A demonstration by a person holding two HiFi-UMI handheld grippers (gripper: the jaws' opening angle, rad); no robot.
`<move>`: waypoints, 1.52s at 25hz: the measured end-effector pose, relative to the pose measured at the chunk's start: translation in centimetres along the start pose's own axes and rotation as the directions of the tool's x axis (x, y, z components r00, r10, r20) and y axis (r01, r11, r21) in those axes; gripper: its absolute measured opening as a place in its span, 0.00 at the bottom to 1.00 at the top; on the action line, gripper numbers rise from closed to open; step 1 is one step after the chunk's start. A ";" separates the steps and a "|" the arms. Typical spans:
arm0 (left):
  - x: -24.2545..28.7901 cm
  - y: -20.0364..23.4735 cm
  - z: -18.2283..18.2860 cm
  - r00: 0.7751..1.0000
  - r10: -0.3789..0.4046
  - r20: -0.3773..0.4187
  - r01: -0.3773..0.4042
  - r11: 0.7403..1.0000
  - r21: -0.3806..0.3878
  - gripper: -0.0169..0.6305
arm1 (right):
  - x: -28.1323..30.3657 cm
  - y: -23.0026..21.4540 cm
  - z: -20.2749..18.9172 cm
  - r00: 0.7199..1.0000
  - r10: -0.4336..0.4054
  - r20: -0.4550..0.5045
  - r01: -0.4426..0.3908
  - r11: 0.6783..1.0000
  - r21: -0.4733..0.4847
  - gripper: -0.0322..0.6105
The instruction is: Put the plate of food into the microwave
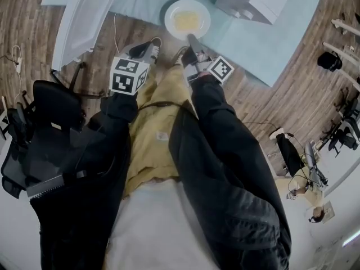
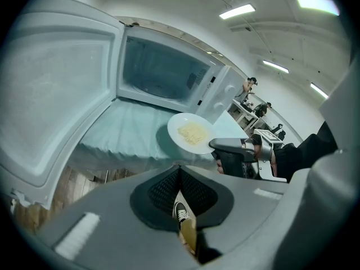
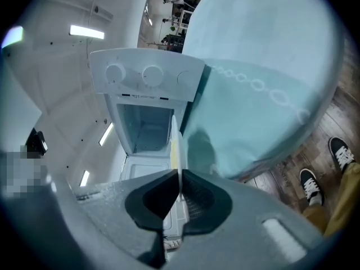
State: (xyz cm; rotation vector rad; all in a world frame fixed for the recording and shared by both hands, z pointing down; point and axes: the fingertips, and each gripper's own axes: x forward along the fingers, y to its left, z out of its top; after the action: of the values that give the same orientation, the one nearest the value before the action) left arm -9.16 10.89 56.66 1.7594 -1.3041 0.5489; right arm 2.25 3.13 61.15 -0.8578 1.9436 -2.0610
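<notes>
- nearest the person, dark sleeves (image 1: pixel 225 151) reach forward over the wooden floor (image 1: pixel 45 44); a black chair (image 1: pixel 50 111) stands at 9 o'clock in the head view.
- the left hand-held gripper (image 2: pixel 180 169) has its jaws together with nothing between them; it sits at 8 o'clock of the plate, apart from it and short of the table edge.
- the right hand-held gripper (image 1: pixel 191 40) is clamped on the near rim of the plate (image 1: pixel 171 16), at the plate's 6 o'clock; its own view shows the rim edge-on between the pads.
- the plate carries pale yellow food (image 1: pixel 187 20) and is held in the air over the near edge of the table (image 1: pixel 259 44), casting a shadow on the light teal cloth.
- beyond it the white microwave (image 2: pixel 169 75) stands on the table, at 1 o'clock of the plate in the head view; its cavity is open and bare.
- the microwave door (image 2: pixel 56 94) is swung wide, at 10 o'clock of the plate.
- the plate is outside the microwave, in front of the control-panel side.
</notes>
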 end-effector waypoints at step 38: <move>2.1 7.5 6.6 0.997 0.060 0.057 -0.054 0.992 -0.114 0.03 | 17.7 7.5 7.8 0.992 0.104 0.075 -0.106 0.994 0.017 0.07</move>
State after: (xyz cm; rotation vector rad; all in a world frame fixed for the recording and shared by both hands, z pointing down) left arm -16.27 3.60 57.54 1.6619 -1.4039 0.4479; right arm -10.05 -13.45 58.78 -0.7975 1.8837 -1.9583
